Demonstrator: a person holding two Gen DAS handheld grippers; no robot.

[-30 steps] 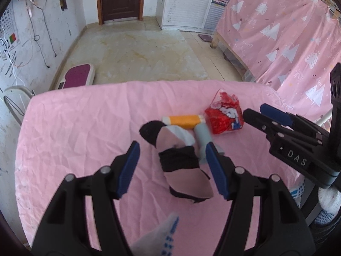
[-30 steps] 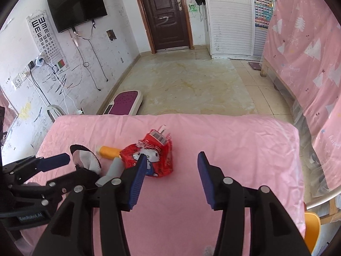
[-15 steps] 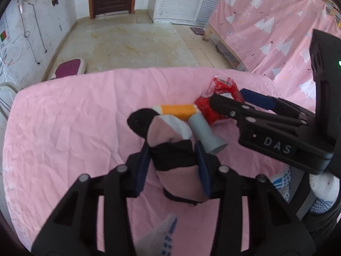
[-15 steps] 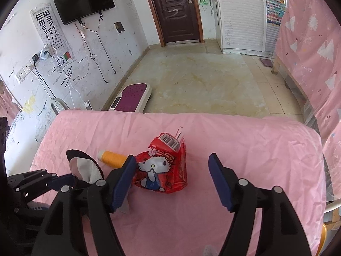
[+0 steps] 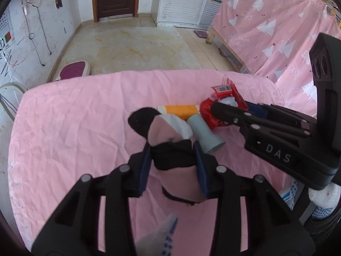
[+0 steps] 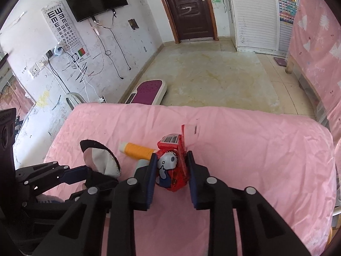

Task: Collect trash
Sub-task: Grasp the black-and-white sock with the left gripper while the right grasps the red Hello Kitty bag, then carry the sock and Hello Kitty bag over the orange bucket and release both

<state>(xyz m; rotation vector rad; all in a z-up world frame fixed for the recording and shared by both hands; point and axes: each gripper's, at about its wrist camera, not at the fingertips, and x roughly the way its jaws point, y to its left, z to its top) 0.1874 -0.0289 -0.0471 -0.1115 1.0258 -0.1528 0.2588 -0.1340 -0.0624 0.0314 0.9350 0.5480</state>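
Observation:
My left gripper (image 5: pixel 173 156) is shut on a black, pink and white sock (image 5: pixel 168 136) lying on the pink table cover (image 5: pixel 70 132). My right gripper (image 6: pixel 171 166) is shut on a red snack wrapper (image 6: pixel 172 166) with a cartoon face; the wrapper also shows in the left wrist view (image 5: pixel 223 102). An orange tube (image 6: pixel 136 149) and a grey tube (image 5: pixel 205 133) lie between the sock and the wrapper. In the right wrist view the sock (image 6: pixel 100 160) stands up from the left gripper's jaws.
The two grippers are close together, right gripper body (image 5: pixel 287 140) just right of the sock. A purple scale (image 6: pixel 147 91) lies on the floor beyond the table. A pink curtain (image 5: pixel 266 25) hangs at the right.
Both grippers went from open to shut: the left closed on the sock, the right moved forward and closed on the red wrapper.

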